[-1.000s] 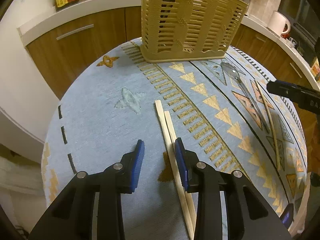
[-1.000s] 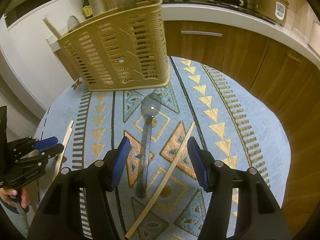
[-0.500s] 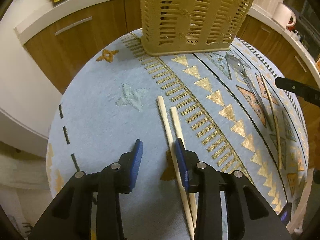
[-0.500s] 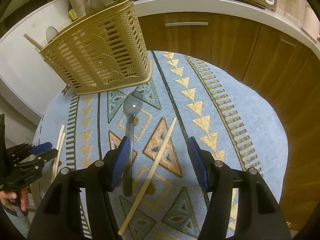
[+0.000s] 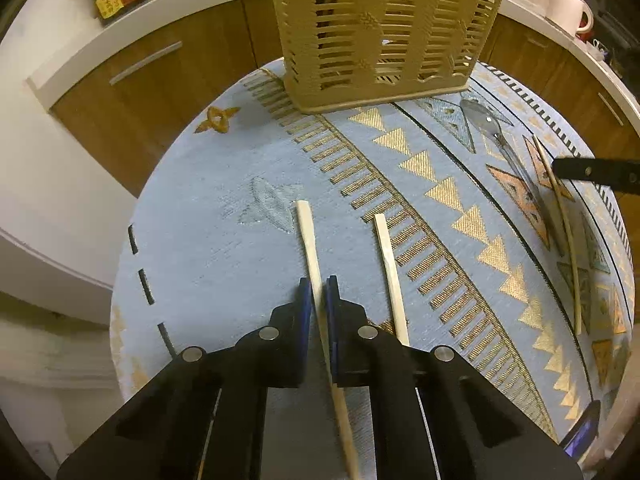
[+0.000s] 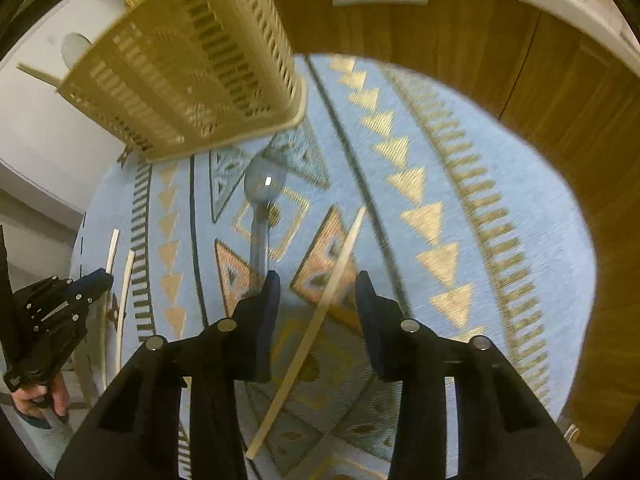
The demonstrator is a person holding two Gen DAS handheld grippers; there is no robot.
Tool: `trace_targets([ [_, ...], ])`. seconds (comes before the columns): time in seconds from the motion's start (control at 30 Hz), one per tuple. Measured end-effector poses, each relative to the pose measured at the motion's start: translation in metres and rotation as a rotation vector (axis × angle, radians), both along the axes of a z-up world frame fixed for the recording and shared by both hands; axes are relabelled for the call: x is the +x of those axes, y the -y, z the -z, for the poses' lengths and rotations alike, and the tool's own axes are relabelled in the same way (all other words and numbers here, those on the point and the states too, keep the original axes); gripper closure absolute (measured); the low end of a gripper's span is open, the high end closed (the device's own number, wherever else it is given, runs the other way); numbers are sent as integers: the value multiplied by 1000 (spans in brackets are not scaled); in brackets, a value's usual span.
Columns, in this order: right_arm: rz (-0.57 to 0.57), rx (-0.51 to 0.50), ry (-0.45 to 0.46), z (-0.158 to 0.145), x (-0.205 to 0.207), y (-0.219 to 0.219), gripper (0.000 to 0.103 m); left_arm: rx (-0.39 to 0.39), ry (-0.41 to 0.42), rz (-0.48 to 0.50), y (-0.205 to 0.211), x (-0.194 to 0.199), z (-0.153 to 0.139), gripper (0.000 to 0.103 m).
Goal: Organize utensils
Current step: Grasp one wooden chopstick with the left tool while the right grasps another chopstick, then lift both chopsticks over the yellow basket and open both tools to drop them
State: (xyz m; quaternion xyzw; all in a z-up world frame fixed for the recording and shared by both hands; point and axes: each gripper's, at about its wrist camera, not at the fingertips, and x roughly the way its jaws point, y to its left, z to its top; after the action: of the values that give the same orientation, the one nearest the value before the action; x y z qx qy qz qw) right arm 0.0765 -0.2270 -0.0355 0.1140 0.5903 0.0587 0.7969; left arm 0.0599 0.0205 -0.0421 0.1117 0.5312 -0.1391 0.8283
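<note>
A pale wooden chopstick (image 5: 308,236) is clamped by the left gripper (image 5: 319,292) near the round table's (image 5: 192,208) 9 o'clock edge, while the right gripper (image 6: 317,285) is held released astride a thin bamboo stick (image 6: 320,316).

I see a round table under a light blue cloth (image 5: 208,240) woven with gold triangles and dark stripes. At its far edge stands a tan slotted basket (image 5: 384,36). On the cloth in front of the basket lies a spoon (image 6: 262,216), bowl toward the basket, with a single chopstick (image 6: 320,316) just beside it. Well apart, on the plainer blue side, another chopstick (image 5: 392,276) lies flat; whether its neighbor (image 5: 310,240) touches the cloth I cannot tell.
</note>
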Motion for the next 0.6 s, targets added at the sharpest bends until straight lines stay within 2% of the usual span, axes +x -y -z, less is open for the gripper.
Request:
trace_targets([
  [0.07, 3, -6, -35, 7, 1, -3, 73, -17, 5, -10, -3, 0, 0, 99],
  [0.23, -16, -114, -49, 9, 0, -19, 82, -67, 10, -23, -8, 4, 0, 100],
  [0.33, -34, -184, -59, 9, 0, -29, 94, -76, 22, -26, -10, 4, 1, 100],
  [0.47, -61, -236, -59, 9, -2, -40, 95, -87, 38, -35, -9, 2, 1, 100],
  [0.6, -50, -206, -53, 8, -3, -38, 98, -151, 63, -48, -14, 0, -3, 100],
])
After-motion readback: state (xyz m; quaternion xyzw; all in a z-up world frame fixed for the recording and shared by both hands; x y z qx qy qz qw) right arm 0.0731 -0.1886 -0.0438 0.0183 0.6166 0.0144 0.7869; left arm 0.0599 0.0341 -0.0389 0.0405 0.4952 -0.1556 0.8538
